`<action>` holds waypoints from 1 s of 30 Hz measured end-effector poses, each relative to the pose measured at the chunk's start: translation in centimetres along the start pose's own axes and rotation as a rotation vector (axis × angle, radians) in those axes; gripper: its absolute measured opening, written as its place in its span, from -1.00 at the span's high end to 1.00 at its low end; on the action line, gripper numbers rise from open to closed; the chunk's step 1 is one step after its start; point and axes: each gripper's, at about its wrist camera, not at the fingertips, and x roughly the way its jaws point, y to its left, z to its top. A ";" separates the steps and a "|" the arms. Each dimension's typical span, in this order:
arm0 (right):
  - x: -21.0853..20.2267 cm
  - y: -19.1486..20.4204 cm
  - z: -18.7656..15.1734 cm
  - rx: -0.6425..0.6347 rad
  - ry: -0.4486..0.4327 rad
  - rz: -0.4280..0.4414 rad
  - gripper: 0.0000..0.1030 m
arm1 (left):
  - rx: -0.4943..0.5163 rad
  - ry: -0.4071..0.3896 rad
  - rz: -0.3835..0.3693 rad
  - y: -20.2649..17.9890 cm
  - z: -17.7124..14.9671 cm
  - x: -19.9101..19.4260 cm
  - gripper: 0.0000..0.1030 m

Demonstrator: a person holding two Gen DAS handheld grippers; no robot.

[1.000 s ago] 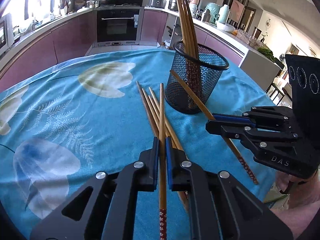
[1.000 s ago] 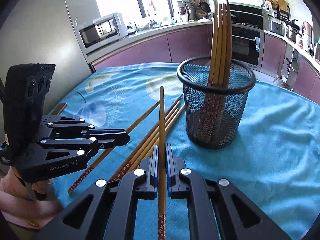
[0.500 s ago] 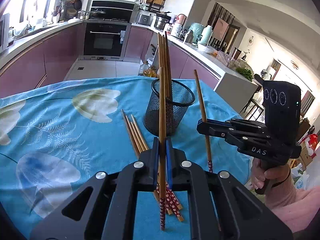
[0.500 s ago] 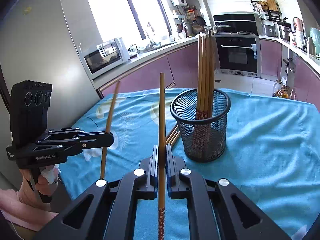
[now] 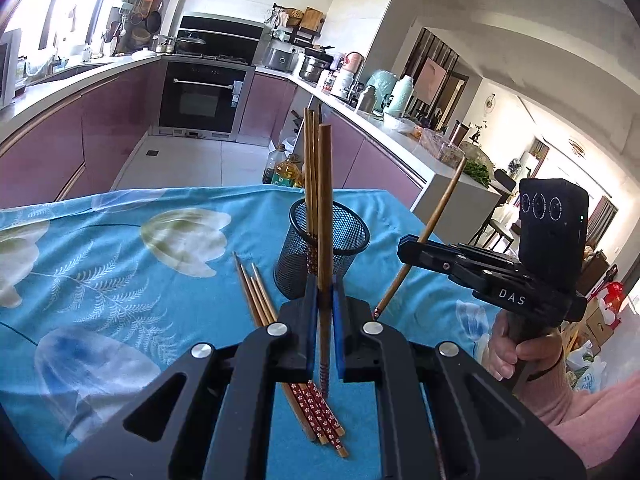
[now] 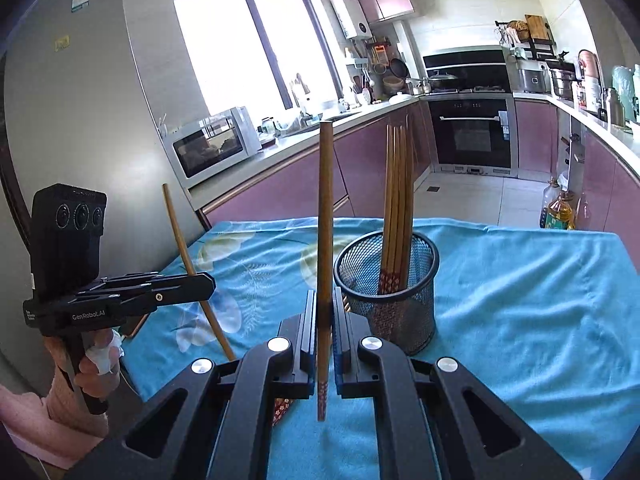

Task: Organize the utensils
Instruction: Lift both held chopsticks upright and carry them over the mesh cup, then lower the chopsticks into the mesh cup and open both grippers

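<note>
Brown wood is swinging upright on both sides: a second ago these two sticks were lying almost flat over the cloth, and now each one is being carried clear of it. The left gripper is clenching one brown wooden chopstick with a red patterned end between its blue pads, the shaft pointing to twelve o'clock in its own view. The right gripper is doing the same with a second brown wooden chopstick, and in the left wrist view that stick is leaning toward one o'clock.

The black wire-mesh cylindrical holder is sitting dead ahead at twelve o'clock for the left claw and at about one o'clock for the right, with a bundle of stored brown chopsticks standing in it, patterned ends down. Four loose brown chopsticks are lying on the turquoise floral tablecloth at ten o'clock from the left claw, fanned side by side, just beside the holder.

So the pick-up looks done for this pair. Next, I reckon, comes tipping each patterned end over the rim and letting go, one claw at a time, since the two sticks are crowding the same opening. The loose four are waiting their turn.
</note>
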 end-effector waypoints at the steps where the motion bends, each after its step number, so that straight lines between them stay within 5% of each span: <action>1: -0.1 -0.1 0.2 -0.003 -0.005 -0.002 0.89 | -0.001 -0.006 -0.002 -0.1 0.2 -0.1 0.86; 30: -3.1 -1.0 7.6 -0.072 -0.170 -0.046 0.89 | 0.072 -0.139 0.022 -3.0 9.4 1.2 0.86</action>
